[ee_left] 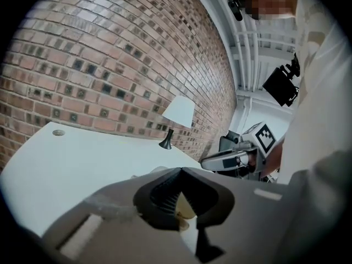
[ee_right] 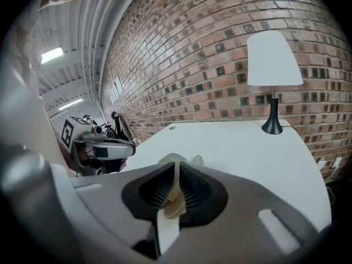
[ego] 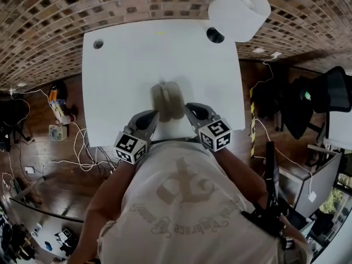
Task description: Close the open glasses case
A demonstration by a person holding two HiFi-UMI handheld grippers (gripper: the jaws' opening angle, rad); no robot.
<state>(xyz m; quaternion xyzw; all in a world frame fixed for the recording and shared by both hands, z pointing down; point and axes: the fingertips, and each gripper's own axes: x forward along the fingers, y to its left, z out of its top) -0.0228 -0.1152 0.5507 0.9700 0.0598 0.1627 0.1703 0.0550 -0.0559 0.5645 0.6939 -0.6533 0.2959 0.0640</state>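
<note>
A brick wall (ego: pixel 110 4) backs a white tabletop (ego: pixel 126 65). The glasses case (ego: pixel 166 100), pale beige, lies on the tabletop close to its near edge, just in front of the person, its two halves side by side. Both claws are at its near end. The right claw (ego: pixel 190 110) is closed on the case: in the right gripper view a thin beige wall of the case (ee_right: pixel 170 205) stands pinched between the ribbed pads (ee_right: pixel 192 188). The left claw (ego: pixel 153 116) has its tips drawn together, with a sliver of the case (ee_left: pixel 184 205) between its pads (ee_left: pixel 165 194). A lamp (ego: pixel 239 10) with a white shade stands at the tabletop's far right corner, well apart from the case.
</note>
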